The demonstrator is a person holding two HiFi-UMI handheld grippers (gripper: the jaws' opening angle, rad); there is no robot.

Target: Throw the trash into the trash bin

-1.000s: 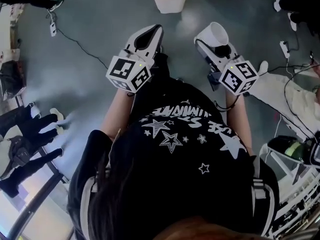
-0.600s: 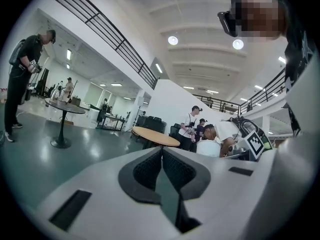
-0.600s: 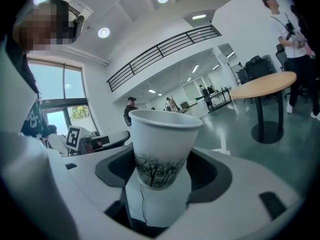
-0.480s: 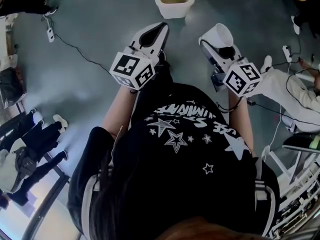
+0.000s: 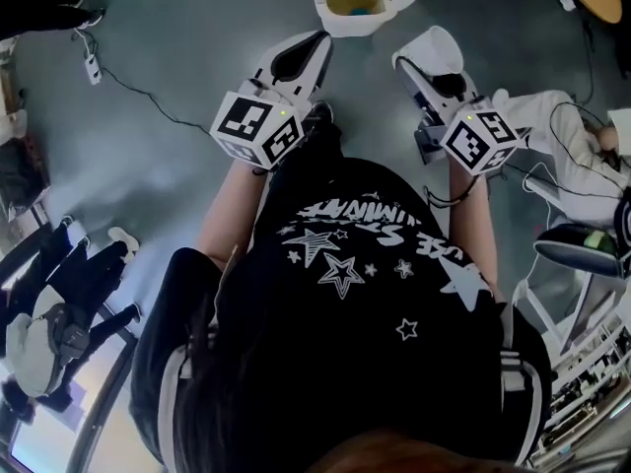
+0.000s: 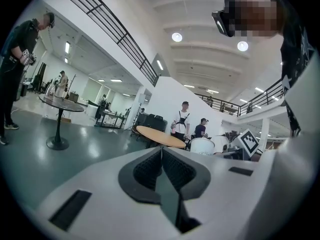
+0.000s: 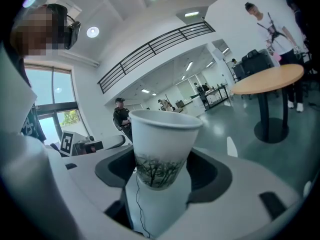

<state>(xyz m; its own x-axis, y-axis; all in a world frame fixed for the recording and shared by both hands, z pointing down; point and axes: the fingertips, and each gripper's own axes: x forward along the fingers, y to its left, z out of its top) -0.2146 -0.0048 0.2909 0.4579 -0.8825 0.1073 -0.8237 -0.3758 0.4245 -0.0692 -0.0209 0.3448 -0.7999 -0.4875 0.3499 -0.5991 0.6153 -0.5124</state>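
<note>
A person stands on a grey-green floor (image 5: 177, 28) with a handheld tool in each hand and a white trash bin (image 5: 347, 26) open just ahead. The left tool (image 5: 304, 49), on the near side of the bin and to its left, has its jaws pressed together with nothing between them. The bin stands just beyond the two tool tips, its lid tipped back at the right, with yellowish contents and a small blue item showing inside. On the near side of the bin and to its right, the right tool (image 5: 439, 79) is clamped on the lower body of a white paper cup (image 5: 431, 49) printed with a dark tree pattern, its open mouth pointing away from the person. The cup is near the bin's right edge but not yet over the opening. The step in hand appears to be the carry, close to done. The next move calls for bringing the cup above the bin's mouth, then parting the right tool's jaws so that it drops in.
</note>
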